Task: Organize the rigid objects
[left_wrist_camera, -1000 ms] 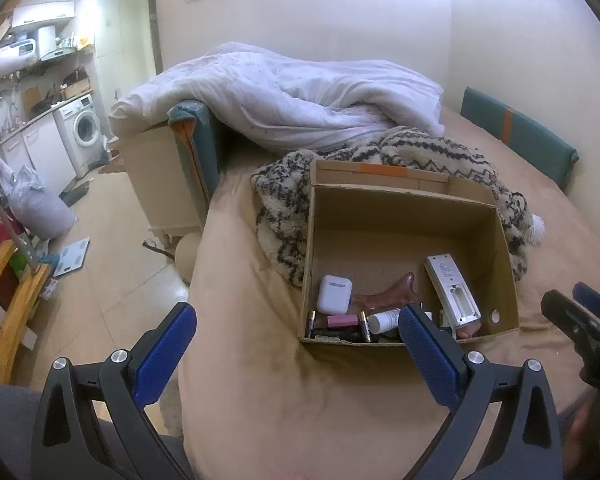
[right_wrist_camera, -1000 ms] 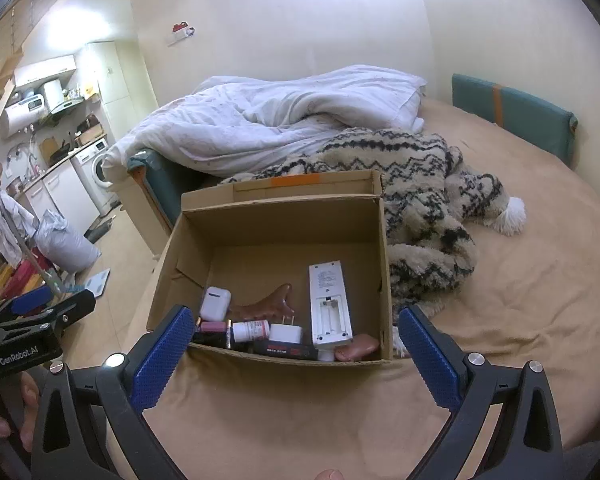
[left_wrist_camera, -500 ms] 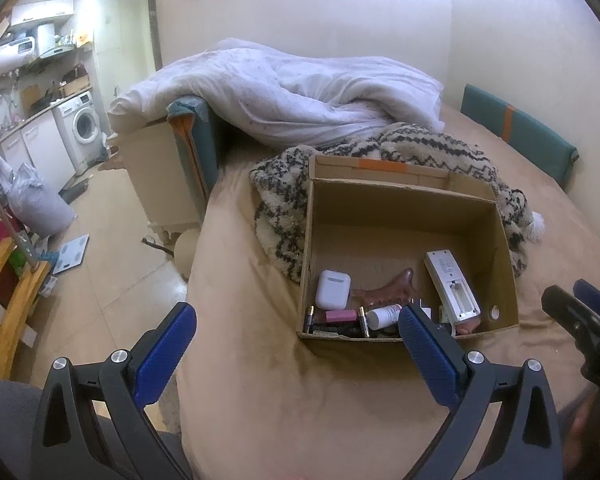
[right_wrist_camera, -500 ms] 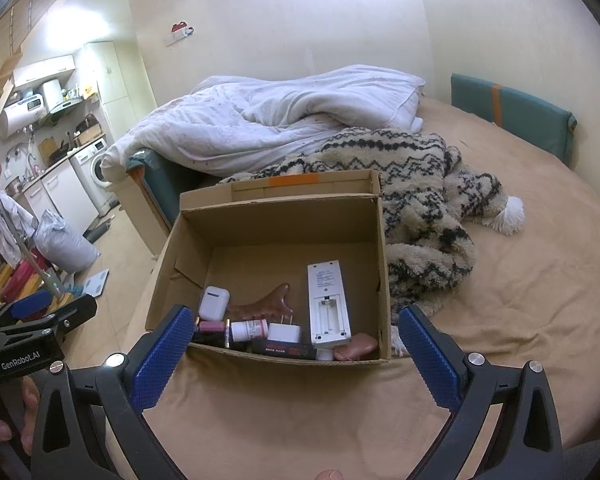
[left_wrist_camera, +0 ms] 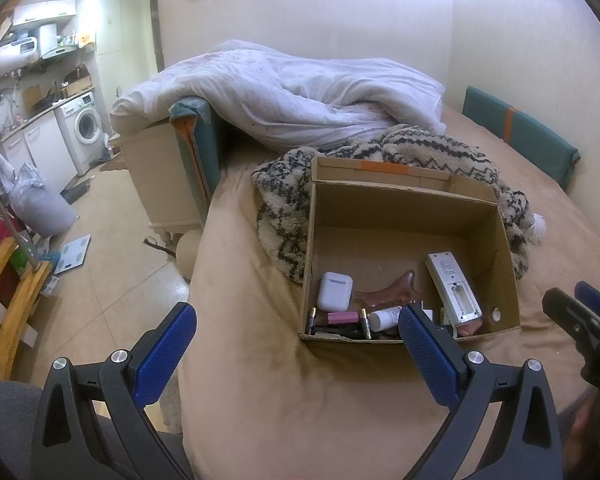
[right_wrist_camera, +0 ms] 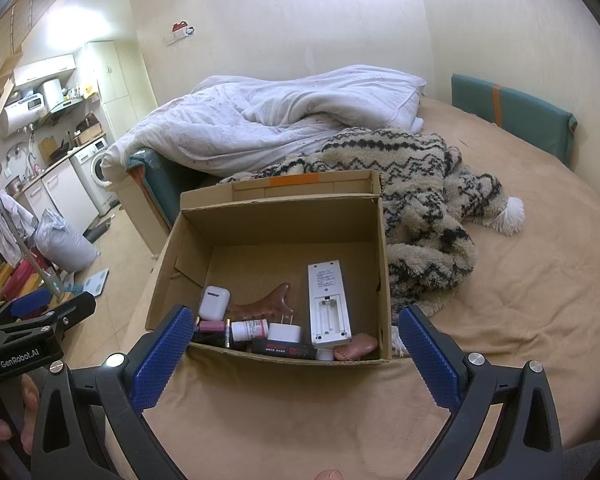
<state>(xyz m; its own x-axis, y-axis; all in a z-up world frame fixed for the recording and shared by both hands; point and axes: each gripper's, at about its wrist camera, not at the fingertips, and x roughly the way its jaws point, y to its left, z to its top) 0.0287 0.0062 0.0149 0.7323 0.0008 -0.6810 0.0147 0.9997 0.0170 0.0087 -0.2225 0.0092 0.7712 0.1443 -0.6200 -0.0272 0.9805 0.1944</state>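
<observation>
An open cardboard box (left_wrist_camera: 404,208) (right_wrist_camera: 276,220) sits on the tan bed. Inside lie a white remote (left_wrist_camera: 452,286) (right_wrist_camera: 327,300) with its battery bay open, a white earbud case (left_wrist_camera: 334,290) (right_wrist_camera: 215,302), a brown scraping tool (left_wrist_camera: 388,290) (right_wrist_camera: 266,305), a small white bottle (right_wrist_camera: 250,329), a white plug (right_wrist_camera: 285,332), a pink tube (left_wrist_camera: 342,317), batteries and a black-red item (right_wrist_camera: 284,348). My left gripper (left_wrist_camera: 296,344) is open and empty, short of the box. My right gripper (right_wrist_camera: 294,348) is open and empty at the box's near wall.
A zigzag fleece blanket (right_wrist_camera: 420,184) lies behind and right of the box, a white duvet (left_wrist_camera: 292,96) beyond it. A teal cushion (right_wrist_camera: 512,116) leans on the right wall. The bed's left edge drops to a tiled floor (left_wrist_camera: 92,264) with a scale and bags.
Both grippers have drawn slightly back and up from the box. Nothing in the box moved. Both grippers stayed open.
</observation>
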